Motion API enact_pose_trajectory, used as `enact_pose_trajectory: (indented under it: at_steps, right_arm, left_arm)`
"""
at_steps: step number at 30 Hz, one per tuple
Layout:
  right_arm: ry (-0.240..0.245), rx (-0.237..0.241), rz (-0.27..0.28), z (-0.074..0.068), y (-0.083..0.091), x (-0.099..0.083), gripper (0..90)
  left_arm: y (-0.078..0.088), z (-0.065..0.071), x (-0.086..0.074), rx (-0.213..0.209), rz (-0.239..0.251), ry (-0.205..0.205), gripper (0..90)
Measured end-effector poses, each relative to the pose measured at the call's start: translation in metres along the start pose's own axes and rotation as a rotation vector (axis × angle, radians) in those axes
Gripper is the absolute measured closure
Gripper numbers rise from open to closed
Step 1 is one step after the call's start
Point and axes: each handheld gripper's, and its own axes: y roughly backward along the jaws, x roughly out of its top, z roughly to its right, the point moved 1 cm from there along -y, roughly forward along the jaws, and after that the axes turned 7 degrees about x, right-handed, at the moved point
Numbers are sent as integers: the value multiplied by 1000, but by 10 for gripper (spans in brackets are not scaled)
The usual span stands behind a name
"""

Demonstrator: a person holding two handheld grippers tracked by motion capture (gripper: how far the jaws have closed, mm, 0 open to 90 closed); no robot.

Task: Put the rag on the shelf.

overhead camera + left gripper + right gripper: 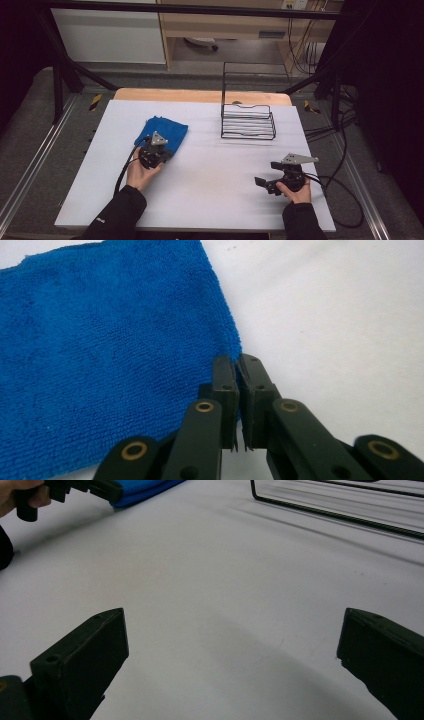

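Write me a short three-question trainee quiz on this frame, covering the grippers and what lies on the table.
1. True or false: the left gripper is shut on the blue cloth.
2. How do the right gripper jaws stand? A shut, B wide open, C clamped on the wire rack.
3. What does the right gripper hold?

Key: 1 true, it pinches the cloth's edge. 2 B. 3 Nothing; it stays over the white table.
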Motion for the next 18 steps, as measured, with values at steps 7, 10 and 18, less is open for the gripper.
enact_pose_trajectory:
  at_steps: [7, 10, 18]
  right_arm:
    - [0, 2, -1, 0, 1, 0, 8]
    - [0, 4, 0, 0, 1, 0, 8]
    - [-3, 5, -2, 0, 1, 0, 9]
  left_arm:
    - [19, 9, 2, -73, 3, 9, 865]
    - [25, 17, 0, -107, -10, 15, 865]
    - [29, 51, 0, -191, -15, 25, 862]
